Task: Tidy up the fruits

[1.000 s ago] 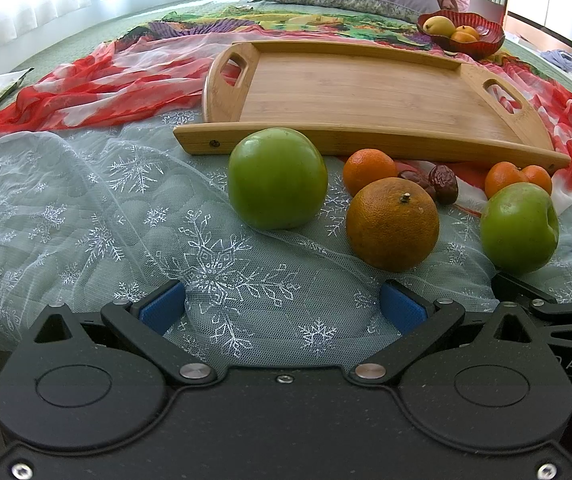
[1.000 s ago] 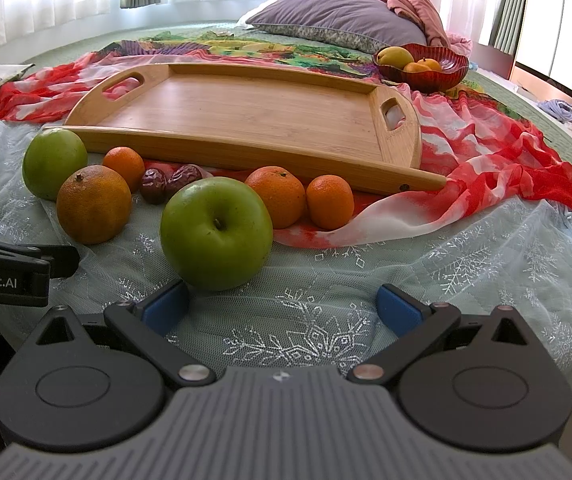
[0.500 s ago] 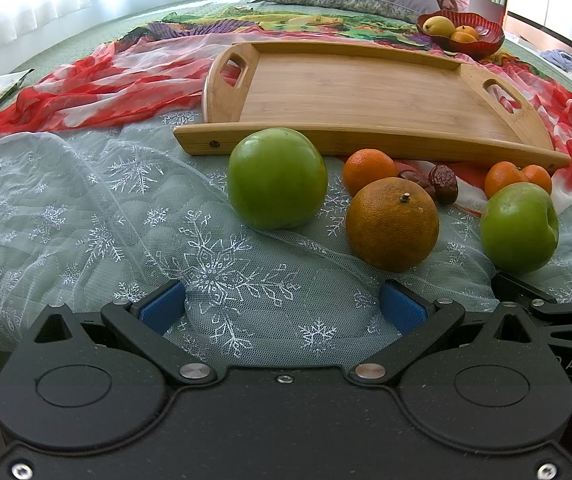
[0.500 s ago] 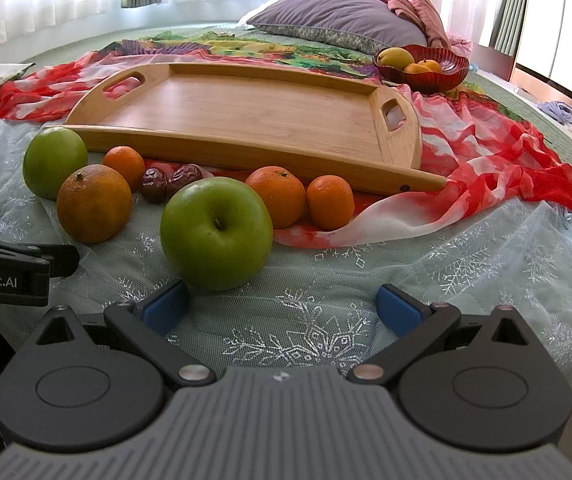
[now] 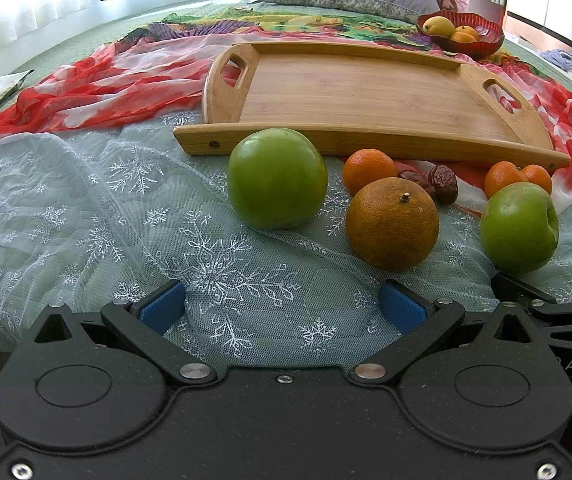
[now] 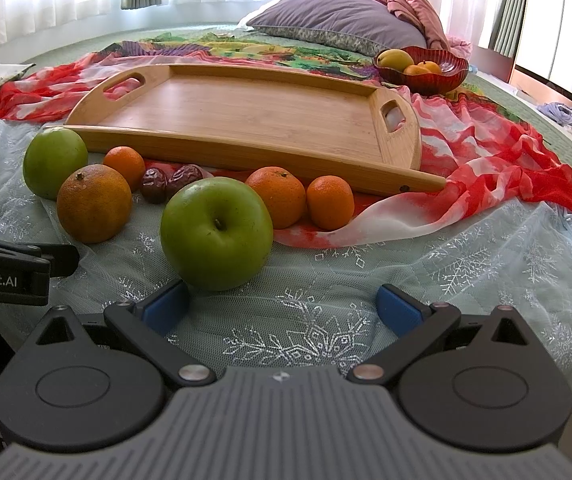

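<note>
Fruit lies on a snowflake-patterned cloth in front of an empty wooden tray (image 5: 366, 92) (image 6: 246, 120). There are two green apples (image 5: 277, 178) (image 6: 216, 234), a large orange (image 5: 392, 224) (image 6: 94, 208), three small mandarins (image 6: 280, 196) and two dark dates (image 6: 170, 184). My left gripper (image 5: 282, 306) is open and empty, short of the left apple and the orange. My right gripper (image 6: 282, 304) is open and empty, its left finger (image 6: 164, 306) close to the near apple.
A red bowl (image 6: 422, 68) with fruit stands behind the tray on the right, next to a purple pillow (image 6: 334, 24). A red and white scarf (image 6: 486, 160) lies under and around the tray. Each gripper shows at the edge of the other's view.
</note>
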### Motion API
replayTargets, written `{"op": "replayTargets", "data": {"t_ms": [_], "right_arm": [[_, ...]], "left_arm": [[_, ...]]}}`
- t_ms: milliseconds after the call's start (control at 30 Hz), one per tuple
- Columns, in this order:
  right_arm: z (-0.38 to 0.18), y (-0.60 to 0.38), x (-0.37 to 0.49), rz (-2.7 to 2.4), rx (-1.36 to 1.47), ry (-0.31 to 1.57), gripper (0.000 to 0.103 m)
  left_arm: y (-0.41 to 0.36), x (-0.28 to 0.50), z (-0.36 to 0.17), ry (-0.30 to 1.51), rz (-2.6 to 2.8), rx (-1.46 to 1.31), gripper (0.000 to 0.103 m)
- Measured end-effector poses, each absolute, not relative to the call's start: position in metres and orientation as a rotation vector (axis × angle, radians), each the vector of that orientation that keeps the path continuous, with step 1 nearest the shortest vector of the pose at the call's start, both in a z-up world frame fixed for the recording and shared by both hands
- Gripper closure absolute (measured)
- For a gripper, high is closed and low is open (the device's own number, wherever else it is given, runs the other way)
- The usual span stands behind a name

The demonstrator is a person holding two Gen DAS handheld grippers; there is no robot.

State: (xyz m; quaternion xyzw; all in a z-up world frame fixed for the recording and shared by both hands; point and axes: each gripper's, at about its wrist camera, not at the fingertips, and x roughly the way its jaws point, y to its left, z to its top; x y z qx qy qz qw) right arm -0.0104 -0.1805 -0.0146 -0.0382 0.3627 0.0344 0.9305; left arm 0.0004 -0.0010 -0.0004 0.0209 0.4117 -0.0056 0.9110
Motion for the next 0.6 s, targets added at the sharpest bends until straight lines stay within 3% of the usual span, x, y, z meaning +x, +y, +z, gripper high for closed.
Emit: {"op": "replayTargets", "data": {"t_ms": [600], "right_arm": [[-0.026,-0.184,-0.026,0.066,-0.055,0.633,0.000]], "left_arm": [[0.002,-0.003,0.001,0.798,-0.002,0.026,0.000]]}}
